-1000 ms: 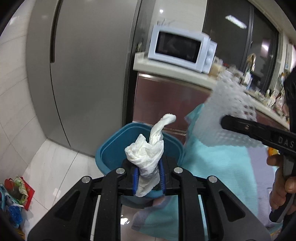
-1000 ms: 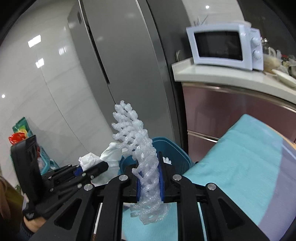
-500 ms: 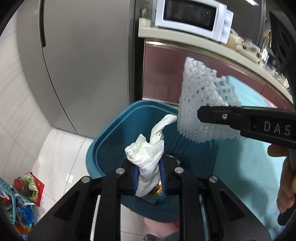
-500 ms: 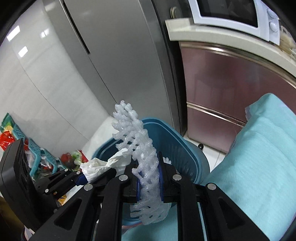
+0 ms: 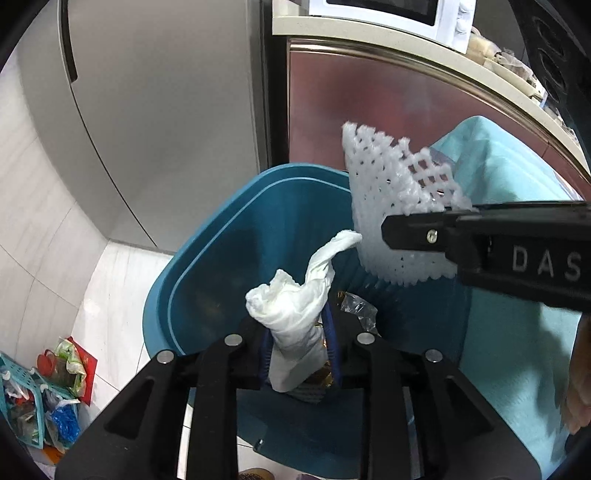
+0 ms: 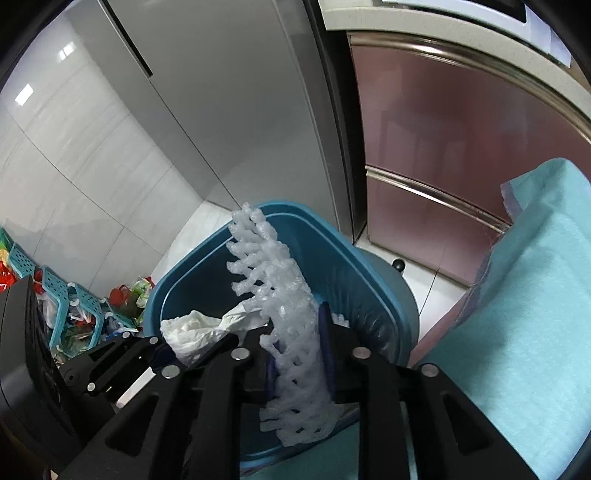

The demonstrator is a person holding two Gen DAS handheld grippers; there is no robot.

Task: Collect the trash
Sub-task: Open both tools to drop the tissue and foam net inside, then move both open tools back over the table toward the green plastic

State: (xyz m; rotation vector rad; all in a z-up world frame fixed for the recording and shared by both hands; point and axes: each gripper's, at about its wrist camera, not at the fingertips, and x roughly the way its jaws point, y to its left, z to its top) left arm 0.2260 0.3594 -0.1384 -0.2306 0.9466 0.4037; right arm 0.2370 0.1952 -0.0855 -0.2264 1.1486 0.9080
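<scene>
At the far left, on the pale tiled floor (image 5: 48,218), a clutter of light-blue baskets (image 6: 55,291) and coloured bags (image 5: 70,365) is being seen against the wall. Behind it a grey fridge (image 5: 166,110) is standing, and to its right a reddish cabinet (image 5: 369,99) is being topped by a pale counter (image 5: 406,55) with a white microwave (image 5: 406,14) on it.

In the middle a blue bin (image 5: 207,251) is being looked into from above, its opening facing both cameras. Crinkled wrappers (image 5: 360,308) are lying inside it.

The left gripper (image 5: 299,349) is being held over the near part of the bin. A crumpled white tissue (image 5: 295,310) is sitting between its blue pads (image 5: 330,332), its twisted tip pointing up and to the right. The jaws are opening around it, narrow, and a gap is showing on the right side, though whether the pads are pressing cannot be told for certain.

To the right, the right gripper (image 6: 297,350) is being held over the bin as well, just beside the left one. A white foam net (image 6: 284,317) is standing upright between its pads, reaching above and below them. Its jaws are also opening while the net is between them.

At the far right a light-blue cloth (image 6: 535,295) is being draped over a surface beside the bin, and part of a hand (image 5: 580,373) is being seen at the edge.
</scene>
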